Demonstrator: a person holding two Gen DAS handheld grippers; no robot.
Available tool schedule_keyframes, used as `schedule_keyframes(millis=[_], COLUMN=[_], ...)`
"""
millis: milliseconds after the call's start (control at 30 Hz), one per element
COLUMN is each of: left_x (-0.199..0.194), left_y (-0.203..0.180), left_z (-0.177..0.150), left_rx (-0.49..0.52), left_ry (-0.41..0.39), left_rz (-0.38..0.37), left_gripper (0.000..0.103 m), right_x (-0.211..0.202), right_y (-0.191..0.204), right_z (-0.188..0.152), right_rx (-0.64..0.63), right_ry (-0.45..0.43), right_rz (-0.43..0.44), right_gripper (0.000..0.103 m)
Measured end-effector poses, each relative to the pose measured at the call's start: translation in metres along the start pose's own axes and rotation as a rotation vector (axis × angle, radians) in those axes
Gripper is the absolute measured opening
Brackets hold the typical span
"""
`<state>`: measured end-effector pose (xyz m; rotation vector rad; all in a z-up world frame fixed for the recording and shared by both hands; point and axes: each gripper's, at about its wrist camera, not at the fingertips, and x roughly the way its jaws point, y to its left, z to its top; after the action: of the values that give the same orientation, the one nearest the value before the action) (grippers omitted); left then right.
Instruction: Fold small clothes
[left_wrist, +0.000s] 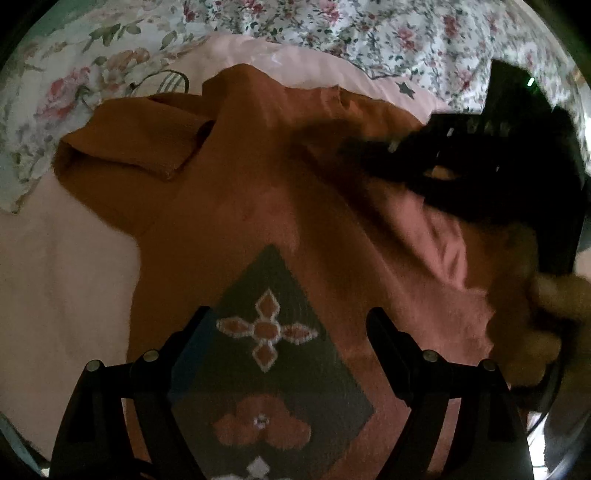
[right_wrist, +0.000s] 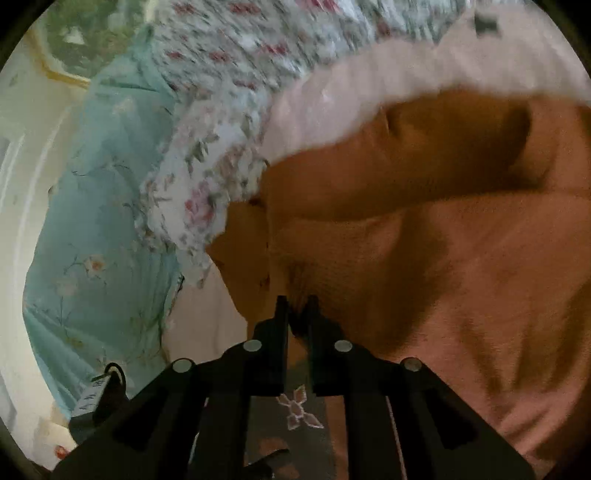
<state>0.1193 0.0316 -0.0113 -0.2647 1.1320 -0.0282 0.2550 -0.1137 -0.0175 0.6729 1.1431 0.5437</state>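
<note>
Pink sheet (left_wrist: 55, 258), floral quilt (left_wrist: 369, 33)

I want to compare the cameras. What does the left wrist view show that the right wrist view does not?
Only the left wrist view: the left gripper, open and empty above the sweater's grey diamond pattern, and the folded sleeve.
Only the right wrist view: the right gripper, jaws close together with a fold of knit between them, and a light blue floral cloth.
Both: the orange sweater, the pink sheet and the floral bedding.
</note>
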Motion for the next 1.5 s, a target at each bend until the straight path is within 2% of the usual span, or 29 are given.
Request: schedule_keyframes(millis=[67,167,300,433,467,533,567,600,700,767,800,867,900,1033,1167,1300,1333,1367,1400,1500], left_x=[0.010,0.026,0.049,0.065,0.069,0.074,0.072,0.065,0.023,0.007,0.011,0.033,0.037,0.030,0.034,0.033,0.033,0.034,0.034,0.030], left_y=[0.002,0.005,0.007,0.003,0.002,-0.003,-0.006,-0.010,-0.016,-0.004,0.004,0.029,0.036,0.039,0.042,0.042,0.042,0.041,0.040,0.026], left_z=[0.011,0.031,0.057,0.077,0.081,0.085,0.086,0.087,0.088,0.083,0.082,0.080,0.079,0.076,0.073,0.067,0.065,0.065,0.065,0.068], left_rx=[-0.018,-0.043,-0.065,-0.064,-0.056,-0.021,-0.003,0.015,0.056,0.053,0.044,-0.005,-0.024,-0.032,-0.058,-0.058,-0.056,-0.056,-0.056,-0.034], left_ry=[0.007,0.023,0.032,0.020,0.014,0.005,-0.010,-0.038,-0.191,-0.250,-0.241,-0.156,-0.142,-0.177,-0.174,-0.170,-0.167,-0.161,-0.159,-0.169], left_rz=[-0.024,-0.053,-0.081,-0.120,-0.116,-0.110,-0.105,-0.097,-0.093,-0.047,-0.027,0.020,0.024,0.029,0.041,0.051,0.056,0.061,0.059,0.012], left_gripper=[0.084,0.084,0.084,0.070,0.058,0.022,0.014,0.013,0.012,0.012,0.011,0.011,0.011,0.011,0.011,0.011,0.011,0.011,0.011,0.011], right_x=[0.005,-0.016,-0.067,-0.121,-0.132,-0.153,-0.161,-0.171,-0.200,-0.217,-0.223,-0.229,-0.230,-0.217,-0.191,-0.167,-0.163,-0.163,-0.165,-0.199], right_y=[-0.007,-0.008,-0.020,-0.044,-0.050,-0.065,-0.071,-0.077,-0.092,-0.105,-0.112,-0.128,-0.130,-0.142,-0.157,-0.178,-0.180,-0.180,-0.179,-0.162], right_z=[-0.002,-0.009,-0.022,-0.044,-0.048,-0.058,-0.062,-0.066,-0.073,-0.074,-0.074,-0.069,-0.068,-0.049,-0.027,-0.015,-0.015,-0.014,-0.015,-0.019], right_rx=[0.045,0.038,0.052,0.098,0.113,0.151,0.166,0.181,0.203,0.215,0.224,0.250,0.251,0.223,0.203,0.219,0.209,0.205,0.212,0.170], right_ry=[0.040,-0.007,-0.106,-0.201,-0.220,-0.259,-0.274,-0.292,-0.353,-0.393,-0.399,-0.404,-0.405,-0.367,-0.313,-0.252,-0.251,-0.245,-0.244,-0.340], right_rz=[0.006,0.008,-0.021,-0.084,-0.102,-0.141,-0.158,-0.177,-0.246,-0.303,-0.315,-0.346,-0.353,-0.395,-0.443,-0.462,-0.438,-0.424,-0.418,-0.455], right_gripper=[0.036,0.037,0.037,0.037,0.037,0.037,0.037,0.037,0.037,0.037,0.037,0.037,0.037,0.037,0.037,0.045,0.043,0.015,0.013,0.013])
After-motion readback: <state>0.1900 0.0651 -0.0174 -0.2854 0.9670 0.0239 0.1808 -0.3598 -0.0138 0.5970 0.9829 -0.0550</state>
